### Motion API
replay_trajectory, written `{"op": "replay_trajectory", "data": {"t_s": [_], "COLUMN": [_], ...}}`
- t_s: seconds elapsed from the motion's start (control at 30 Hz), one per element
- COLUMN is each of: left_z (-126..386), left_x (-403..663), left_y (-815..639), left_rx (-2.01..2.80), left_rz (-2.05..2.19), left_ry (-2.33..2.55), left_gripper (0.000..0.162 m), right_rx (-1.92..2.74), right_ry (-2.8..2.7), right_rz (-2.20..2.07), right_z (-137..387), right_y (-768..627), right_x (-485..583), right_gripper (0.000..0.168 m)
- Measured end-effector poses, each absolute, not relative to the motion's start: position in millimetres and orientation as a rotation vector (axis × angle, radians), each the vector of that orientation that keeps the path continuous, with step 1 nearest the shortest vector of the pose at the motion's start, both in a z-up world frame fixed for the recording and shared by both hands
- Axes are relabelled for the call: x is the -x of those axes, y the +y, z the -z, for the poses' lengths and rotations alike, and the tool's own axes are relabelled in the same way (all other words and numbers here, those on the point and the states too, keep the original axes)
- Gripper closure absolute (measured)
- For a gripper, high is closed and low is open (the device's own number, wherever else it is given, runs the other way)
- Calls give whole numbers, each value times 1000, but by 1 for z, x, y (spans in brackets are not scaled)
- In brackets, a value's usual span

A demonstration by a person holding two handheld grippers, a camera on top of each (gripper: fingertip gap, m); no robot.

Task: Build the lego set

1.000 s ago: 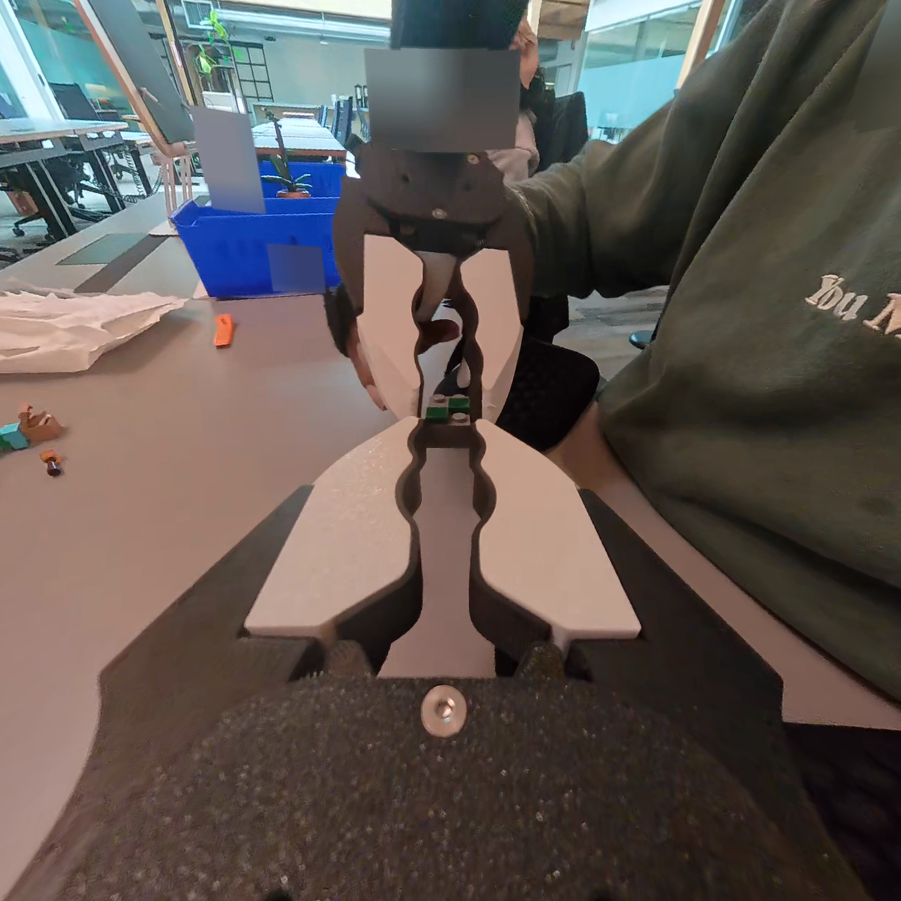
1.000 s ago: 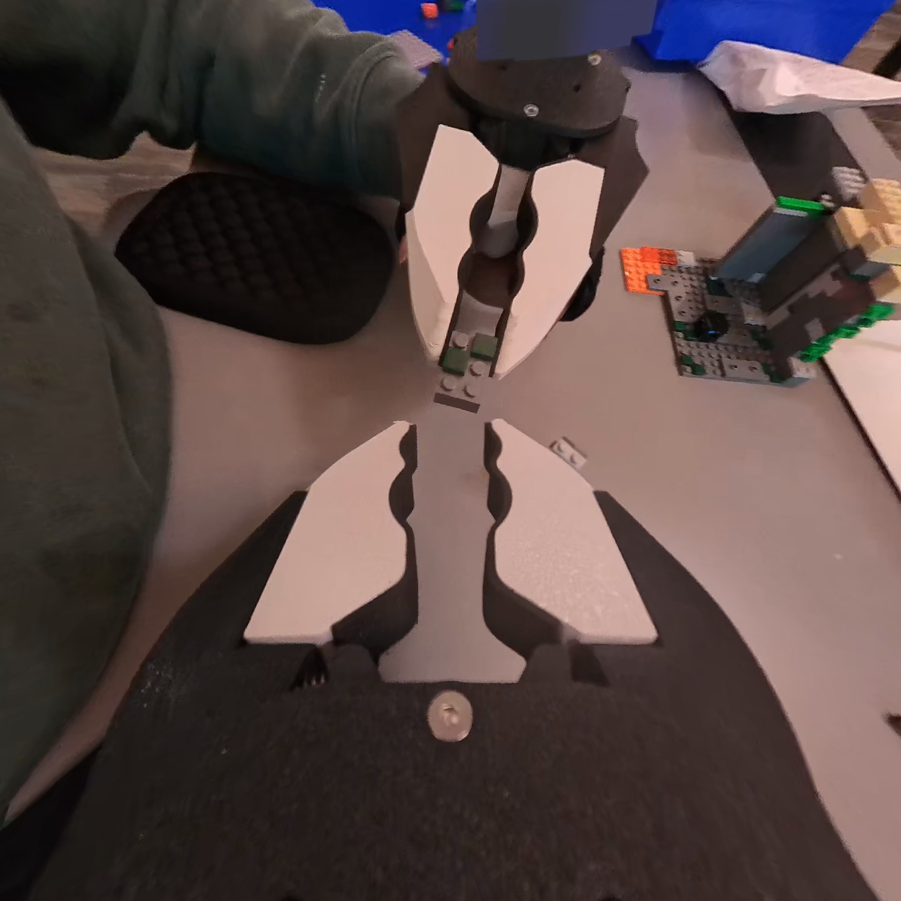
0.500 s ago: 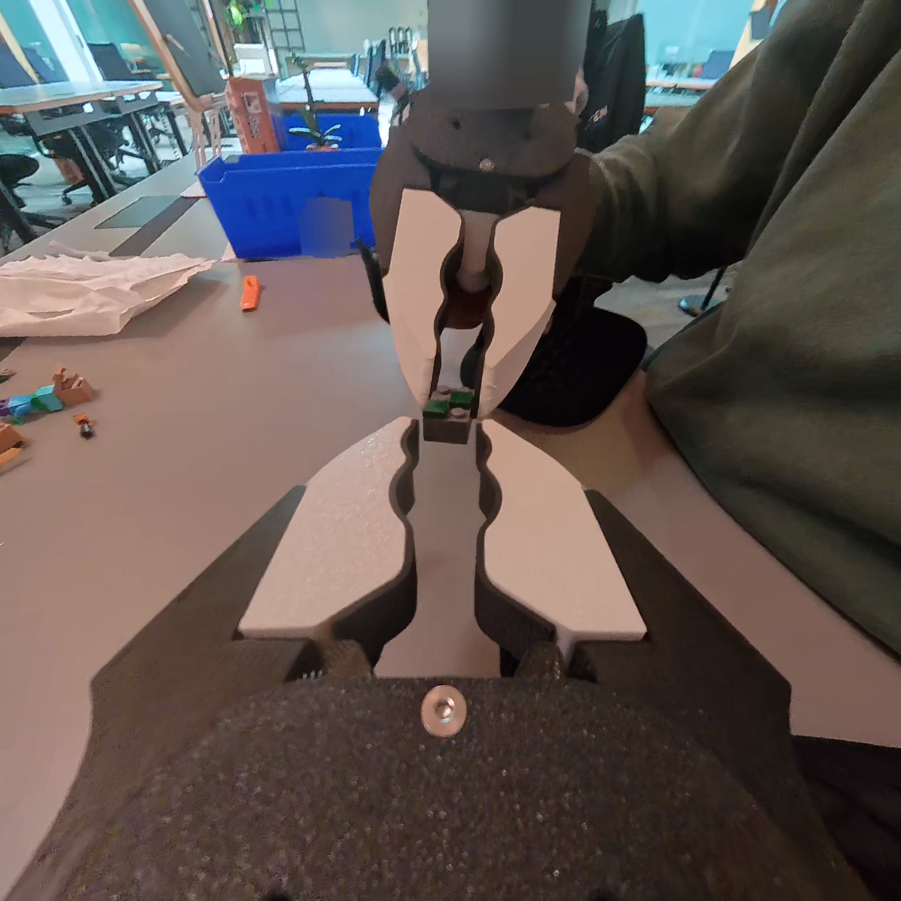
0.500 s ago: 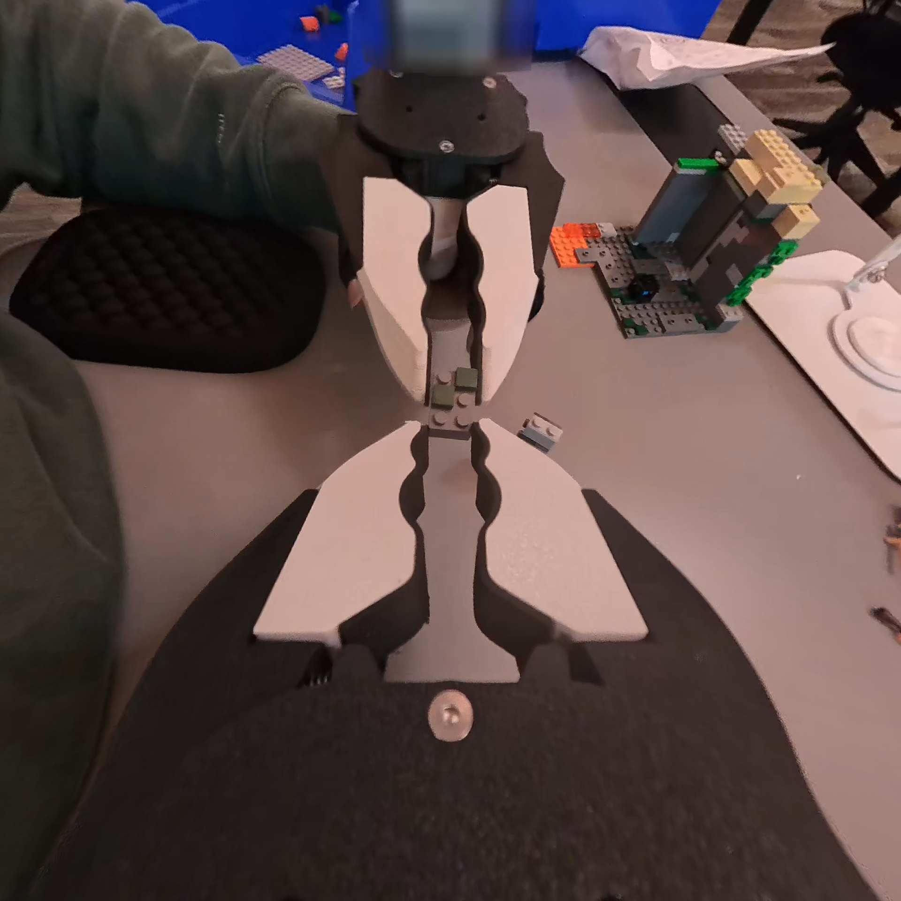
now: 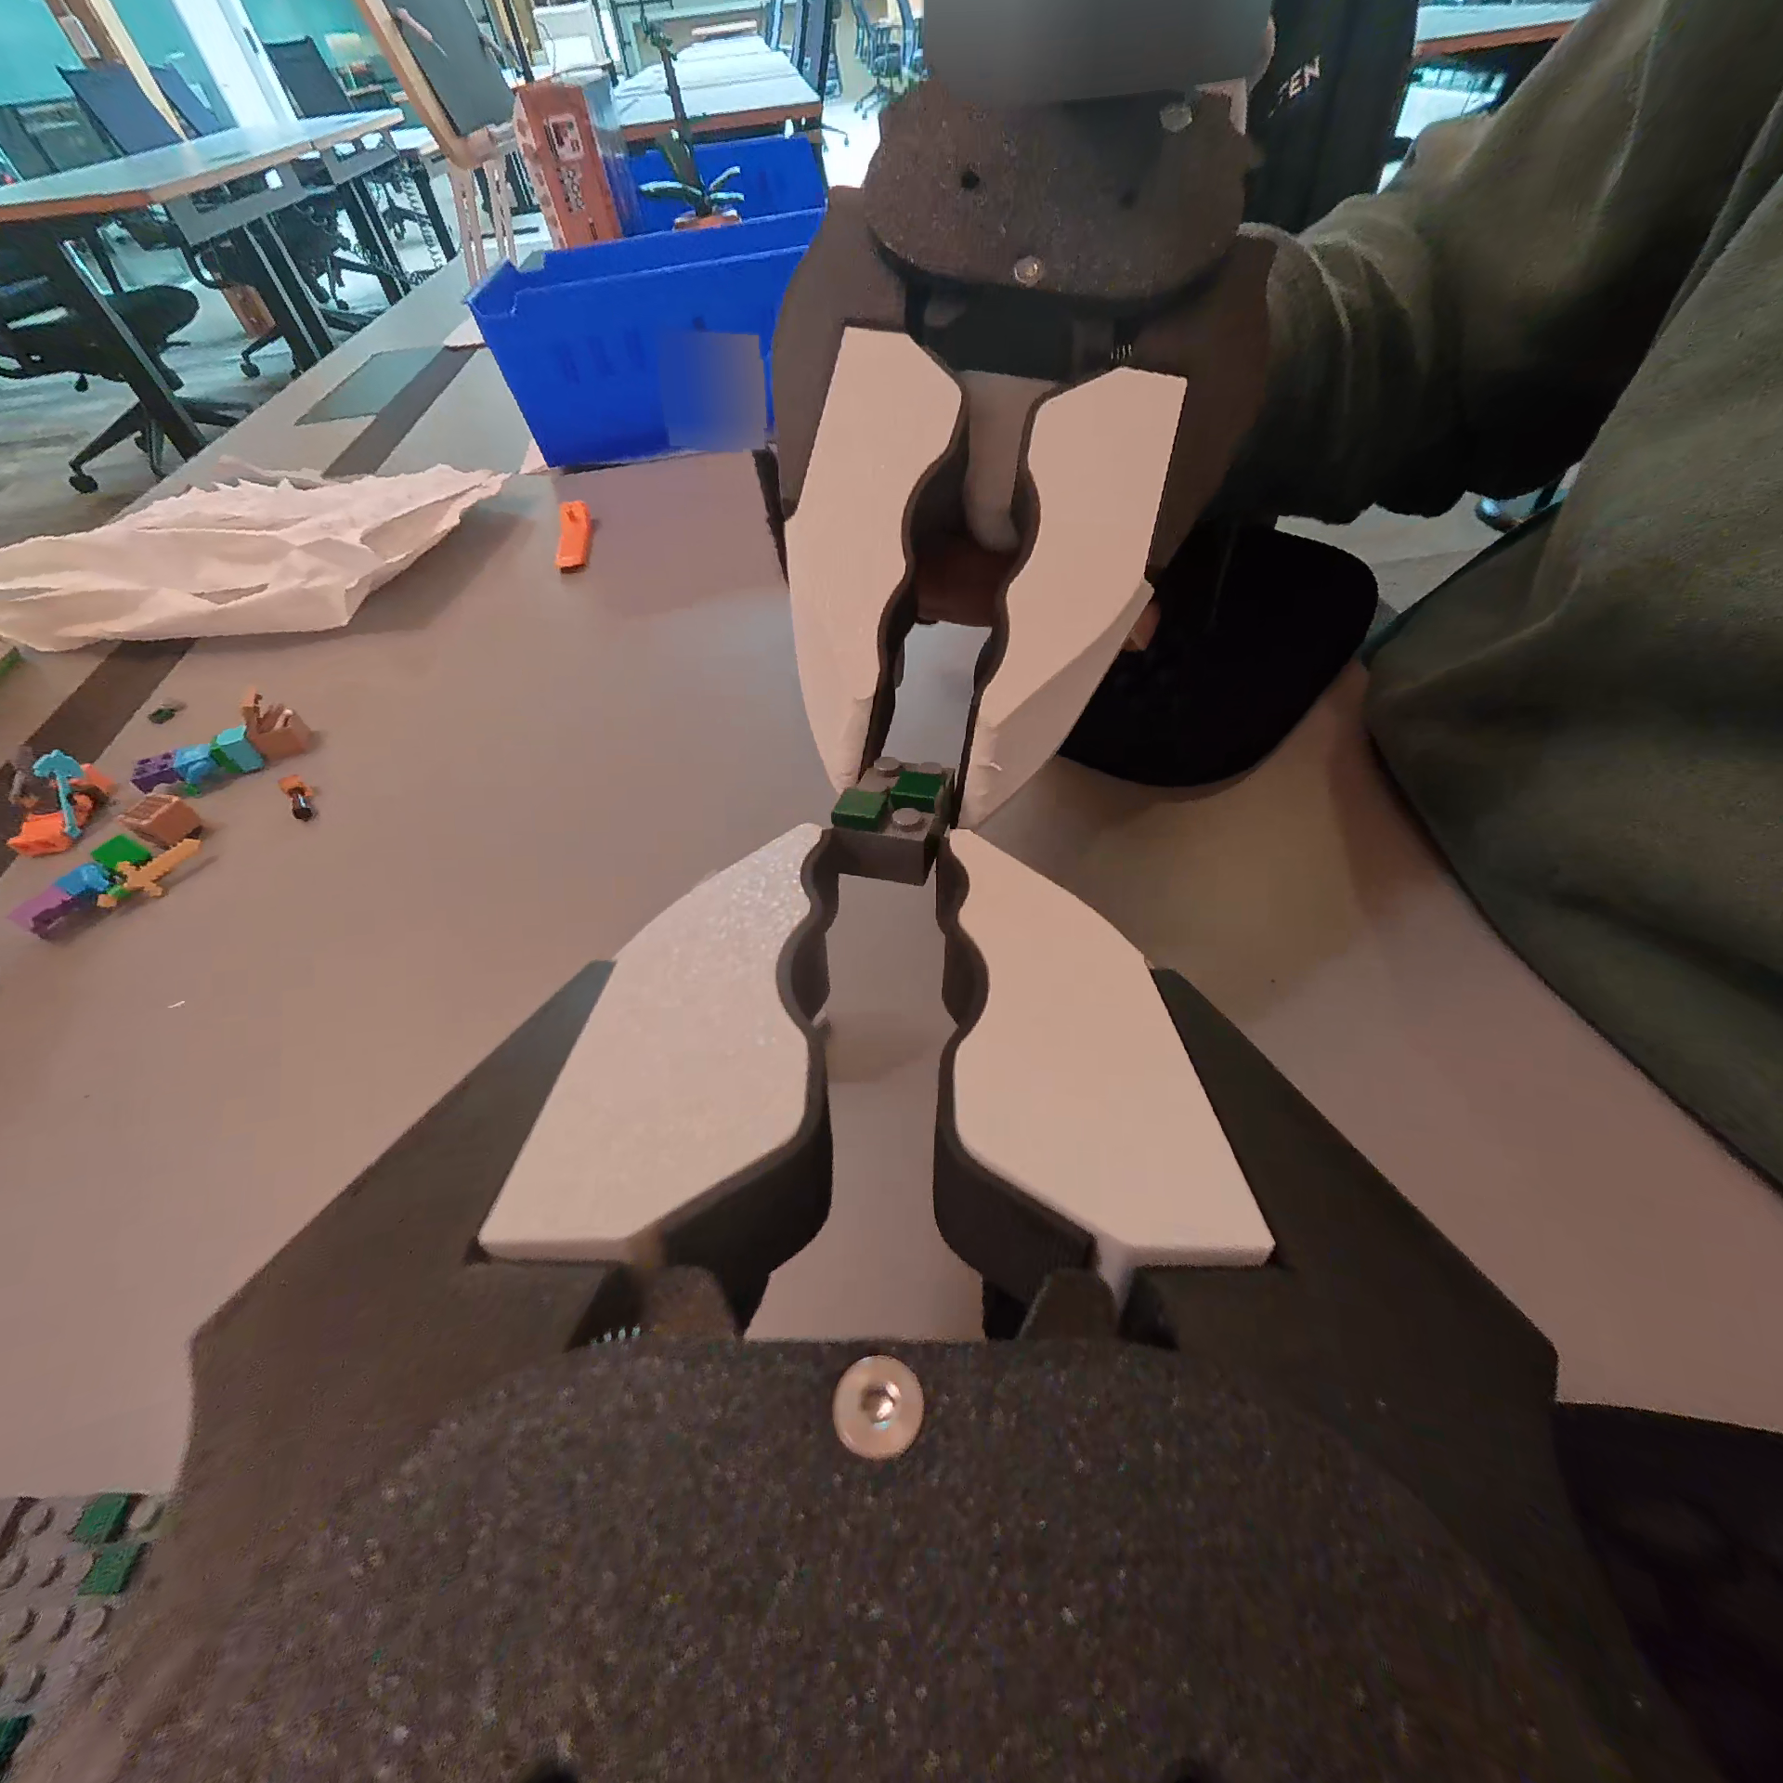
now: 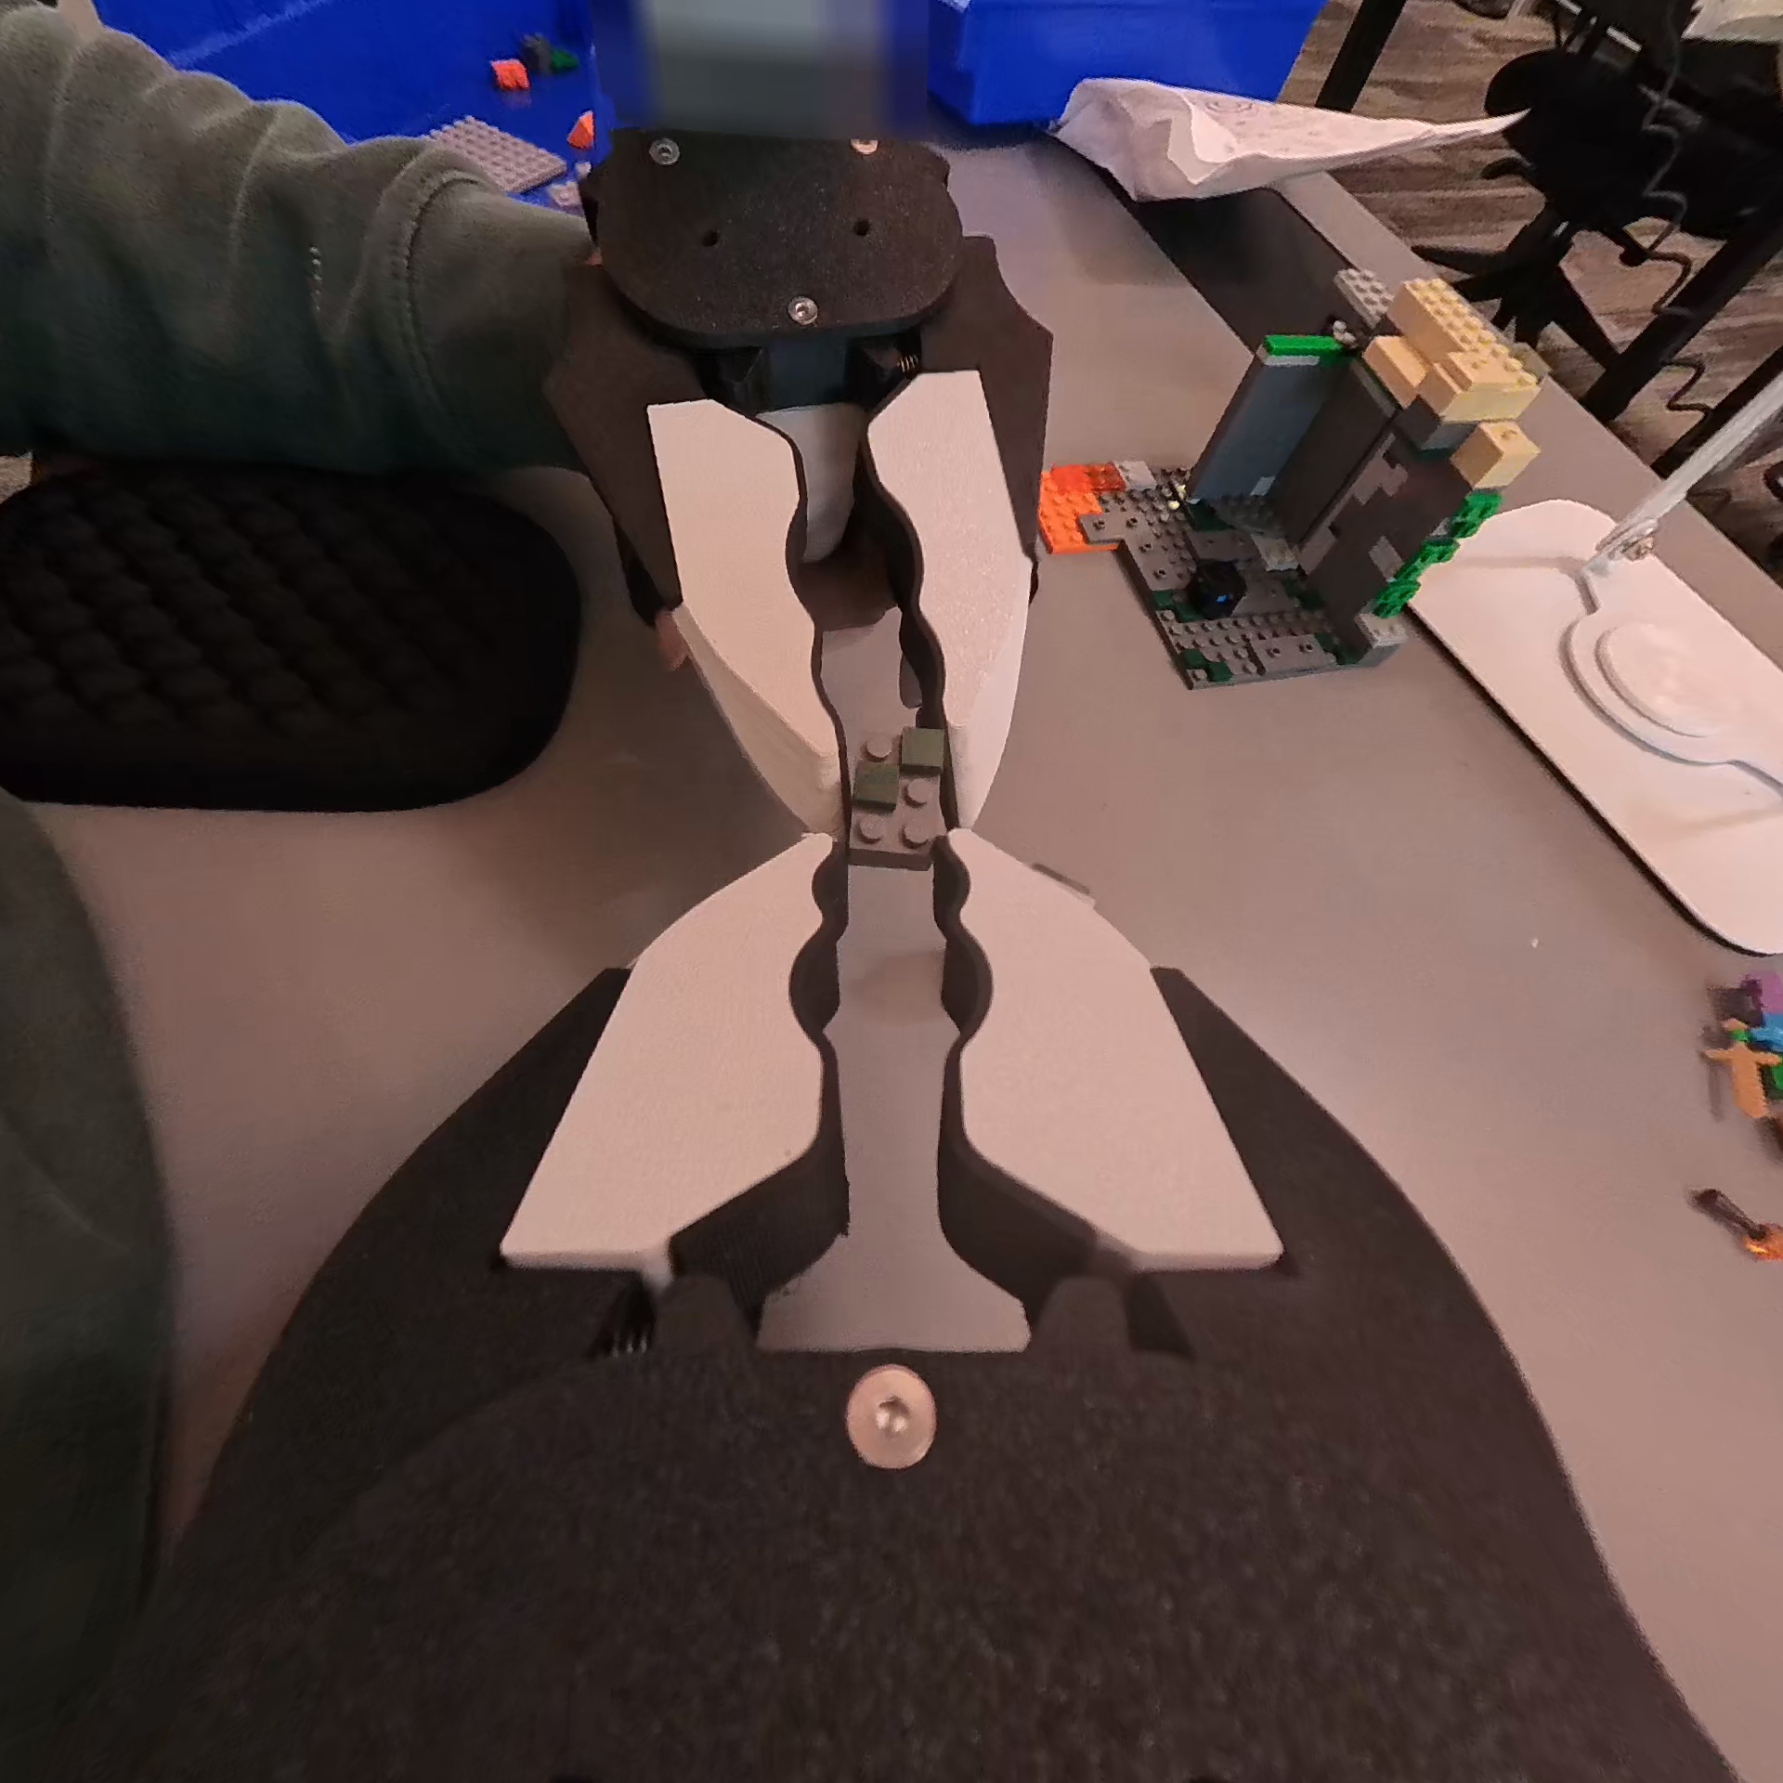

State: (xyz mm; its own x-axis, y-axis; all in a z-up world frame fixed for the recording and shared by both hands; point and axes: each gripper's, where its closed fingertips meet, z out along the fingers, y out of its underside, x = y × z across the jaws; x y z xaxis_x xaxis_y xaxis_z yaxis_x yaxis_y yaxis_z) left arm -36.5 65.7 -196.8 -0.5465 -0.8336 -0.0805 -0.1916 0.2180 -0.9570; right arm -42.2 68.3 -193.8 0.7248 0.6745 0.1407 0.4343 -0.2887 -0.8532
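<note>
Two grippers met tip to tip above the grey table (image 5: pixel 482 965), both clamped on one small lego assembly (image 5: pixel 892 820): a grey brick with two green tiles on top. Left gripper (image 5: pixel 883 864) reaching forward and level, jaws closed against the near grey end of the piece. Right gripper (image 5: pixel 912 772) coming in from opposite, angled down, jaws pinching the far end with the green tiles. From the right wrist view, same hold mirrored: right gripper (image 6: pixel 892 849) on the near grey end, left gripper (image 6: pixel 892 772) tilted down from above, a green sleeve (image 6: pixel 241 289) running off to the left edge. Piece held in the air near the table's front edge, clear of the surface. Partly built lego structure (image 6: pixel 1351 502) standing toward the table's right side. Loose coloured pieces (image 5: pixel 125 810) scattered toward the left edge, white crumpled bag (image 5: pixel 241 550) beyond them, blue bin (image 5: pixel 617 357) at the far edge.
</note>
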Motion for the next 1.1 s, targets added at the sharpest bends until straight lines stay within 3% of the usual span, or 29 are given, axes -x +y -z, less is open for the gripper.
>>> {"op": "replay_trajectory", "data": {"t_s": [0.1,0.23,0.47,0.53,0.6,0.83,1.1], "left_z": [190,185,199,203,205,214,221], "left_x": [37,41,38,38,38,35,30], "left_y": [73,92,98,98,97,95,84], "left_rx": [936,968,1004,1012,1020,1066,1096], "left_rz": [1351,1322,1297,1285,1295,1346,1339], "left_ry": [1853,1798,1818,1831,1836,1841,1862], "left_gripper": [144,144,144,144,144,144,144], "right_rx": [1929,2010,2115,2126,2097,1900,1885], "right_ry": [-813,-715,-600,-635,-717,-1181,-1208], "right_rz": [-259,-153,-197,-223,-232,-443,-522], "right_z": [188,200,237,243,245,239,245], "right_y": [73,78,97,102,105,83,81], "right_x": [37,10,10,15,20,37,32], "right_gripper": [149,131,127,130,149,150,150]}}
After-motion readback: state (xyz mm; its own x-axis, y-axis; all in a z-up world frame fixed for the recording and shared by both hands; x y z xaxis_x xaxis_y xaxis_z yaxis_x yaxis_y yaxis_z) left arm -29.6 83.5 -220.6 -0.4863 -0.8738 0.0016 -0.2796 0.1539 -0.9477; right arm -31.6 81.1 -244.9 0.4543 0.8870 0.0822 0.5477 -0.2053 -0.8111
